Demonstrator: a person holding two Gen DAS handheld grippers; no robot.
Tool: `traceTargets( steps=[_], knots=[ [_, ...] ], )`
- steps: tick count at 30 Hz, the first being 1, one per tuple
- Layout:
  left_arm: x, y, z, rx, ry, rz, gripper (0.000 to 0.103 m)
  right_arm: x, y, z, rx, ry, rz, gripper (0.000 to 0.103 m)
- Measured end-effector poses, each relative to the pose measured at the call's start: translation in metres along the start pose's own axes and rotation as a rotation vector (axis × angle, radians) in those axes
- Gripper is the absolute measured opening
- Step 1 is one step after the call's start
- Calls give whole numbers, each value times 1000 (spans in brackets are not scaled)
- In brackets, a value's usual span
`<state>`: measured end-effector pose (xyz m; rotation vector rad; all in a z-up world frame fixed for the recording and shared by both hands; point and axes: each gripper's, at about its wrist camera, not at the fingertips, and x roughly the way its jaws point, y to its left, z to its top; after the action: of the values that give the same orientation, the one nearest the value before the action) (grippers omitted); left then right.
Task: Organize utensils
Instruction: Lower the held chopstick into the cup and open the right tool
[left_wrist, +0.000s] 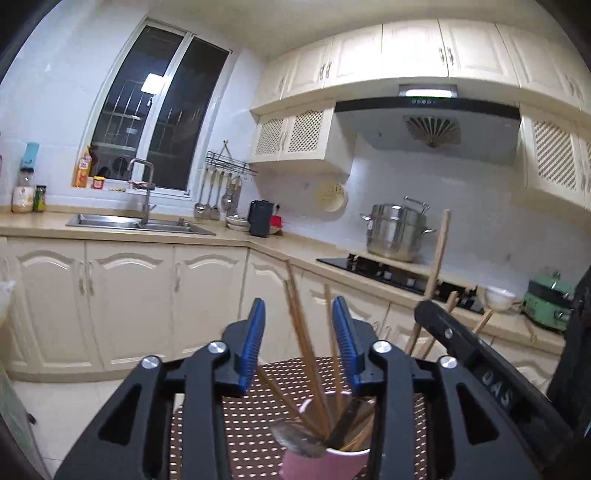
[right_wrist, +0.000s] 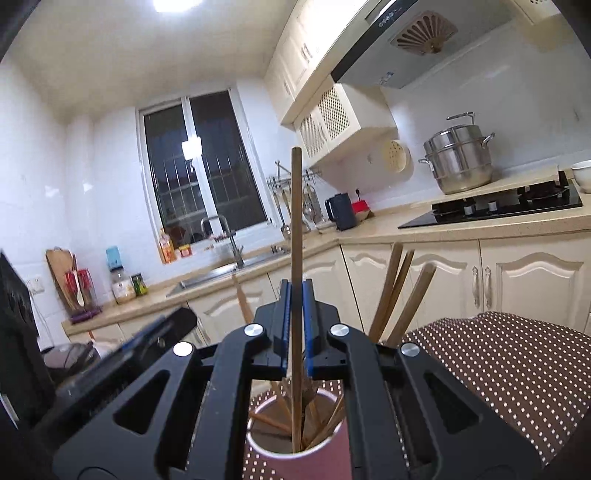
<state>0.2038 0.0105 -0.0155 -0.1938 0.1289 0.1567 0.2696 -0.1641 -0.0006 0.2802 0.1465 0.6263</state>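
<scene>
Kitchen bkgd, dotted cloth under pink cup. Right gripper is clamped on one upright chopstick, tip in cup; left gripper is parted w/ chopsticks loose between its pads. Best to lower it straight, then release.

Pink cup, brown chopsticks, brown white-dotted cloth, blue-padded black jaws

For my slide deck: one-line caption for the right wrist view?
Right gripper clamps one upright chopstick over a pink cup of utensils.

both wrist views look level, close over one pink cup (shared).
</scene>
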Motion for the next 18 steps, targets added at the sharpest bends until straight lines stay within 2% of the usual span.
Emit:
traceTargets(
  steps=[6,11,14,18],
  knots=[
    [-6,7,5,19,51,3,46,-8,10,-13,-42,51,-66,7],
    [-13,11,7,55,70,10,52,-13,17,-20,-53,82,-104,7],
    [-18,16,9,56,78,25,60,-14,23,-24,-65,98,-122,7],
    [-26,23,12,58,80,21,62,-11,28,-31,-79,125,-148,7]
  ],
)
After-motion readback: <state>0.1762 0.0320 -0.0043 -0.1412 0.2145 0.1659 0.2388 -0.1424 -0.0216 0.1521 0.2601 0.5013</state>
